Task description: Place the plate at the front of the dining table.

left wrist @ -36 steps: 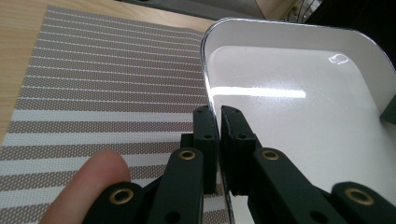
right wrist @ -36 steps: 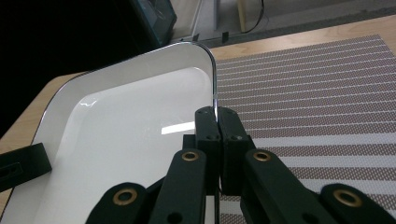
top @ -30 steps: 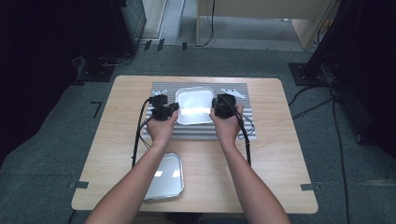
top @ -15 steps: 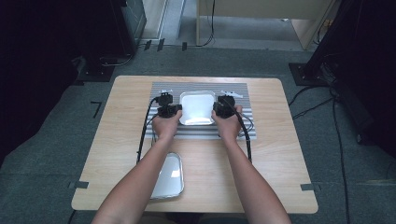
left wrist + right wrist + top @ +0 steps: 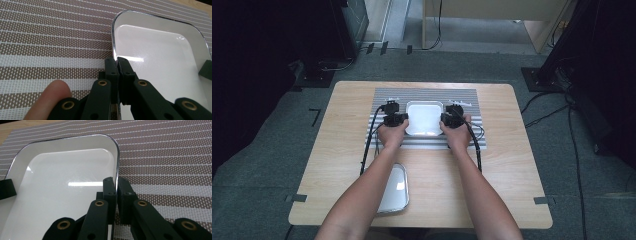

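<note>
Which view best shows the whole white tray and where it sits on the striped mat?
The high view: the white tray lies complete on the striped mat, between the left gripper and right gripper. Each gripper view gives a close partial look at one rim, pinched by that gripper's jaws.

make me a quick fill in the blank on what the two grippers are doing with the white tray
1. The left gripper is shut on the ____ of the white tray.
2. The tray lies on a ____ placemat.
3. The right gripper clamps the side of the tray ____ the left one.
4. A second, shiny tray rests on the bare wooden table, nearest the person's ____ forearm.

Missing words: rim; striped; opposite; left
</note>
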`<state>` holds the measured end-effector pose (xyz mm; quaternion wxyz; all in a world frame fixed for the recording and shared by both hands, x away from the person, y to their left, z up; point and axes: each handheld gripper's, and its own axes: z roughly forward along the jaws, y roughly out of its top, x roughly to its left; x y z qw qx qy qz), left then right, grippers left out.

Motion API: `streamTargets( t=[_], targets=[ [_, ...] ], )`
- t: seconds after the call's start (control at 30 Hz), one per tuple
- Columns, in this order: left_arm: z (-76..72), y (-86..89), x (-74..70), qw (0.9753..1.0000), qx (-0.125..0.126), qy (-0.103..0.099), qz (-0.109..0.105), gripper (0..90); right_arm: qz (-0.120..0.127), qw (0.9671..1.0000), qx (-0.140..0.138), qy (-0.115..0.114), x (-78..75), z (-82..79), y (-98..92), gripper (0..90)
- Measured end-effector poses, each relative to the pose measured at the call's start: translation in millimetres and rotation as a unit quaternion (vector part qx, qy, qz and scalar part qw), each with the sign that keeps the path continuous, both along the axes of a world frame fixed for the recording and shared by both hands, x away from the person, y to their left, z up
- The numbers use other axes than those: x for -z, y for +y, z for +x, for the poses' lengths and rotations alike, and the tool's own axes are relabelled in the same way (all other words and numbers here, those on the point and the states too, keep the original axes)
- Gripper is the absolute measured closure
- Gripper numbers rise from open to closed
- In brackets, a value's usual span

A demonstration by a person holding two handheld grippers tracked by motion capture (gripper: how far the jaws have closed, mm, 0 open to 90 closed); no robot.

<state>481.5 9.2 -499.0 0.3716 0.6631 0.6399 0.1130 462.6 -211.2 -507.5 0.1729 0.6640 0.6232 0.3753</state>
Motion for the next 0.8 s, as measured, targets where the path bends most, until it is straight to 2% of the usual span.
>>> streamTargets(
  t=[0.17, 0.3, 0.37, 0.47, 0.53, 0.67, 0.73, 0.8],
  targets=[
    [2.0, -0.1, -1.4, 1.0000, -0.009, 0.002, -0.002, 88.5, -0.003, 1.0000, -0.003, -0.009, 0.8, 2.6, 0.2, 86.3],
    [3.4, 3.7, 1.9, 0.9998, -0.004, 0.017, -0.007, 86.7, -0.009, 0.9990, -0.039, -0.018, 8.5, 6.5, 1.3, 73.8],
    [3.4, 5.0, 3.9, 0.9998, 0.000, 0.021, -0.006, 85.7, -0.009, 0.9984, -0.048, -0.028, 11.9, 6.4, 2.5, 70.2],
    [1.8, 7.9, 3.8, 0.9997, 0.006, 0.018, -0.013, 80.7, -0.008, 0.9981, -0.055, -0.027, 11.4, 6.1, 3.3, 65.3],
    [0.7, 12.2, 1.8, 0.9995, 0.009, 0.019, -0.022, 72.6, -0.006, 0.9981, -0.055, -0.029, 9.2, 4.6, 1.5, 63.4],
    [-5.2, 23.7, 1.8, 0.9993, 0.018, 0.027, -0.019, 66.4, 0.010, 0.9984, -0.040, -0.038, 2.3, -2.1, -6.3, 64.5],
    [-9.6, 26.7, 2.4, 0.9990, 0.025, 0.029, -0.023, 66.5, 0.028, 0.9985, -0.037, -0.029, -1.6, -6.8, -8.6, 68.4],
    [-14.2, 26.6, 2.6, 0.9987, 0.032, 0.030, -0.026, 67.7, 0.024, 0.9989, -0.036, -0.020, -2.7, -11.2, -7.0, 71.2]
  ],
)
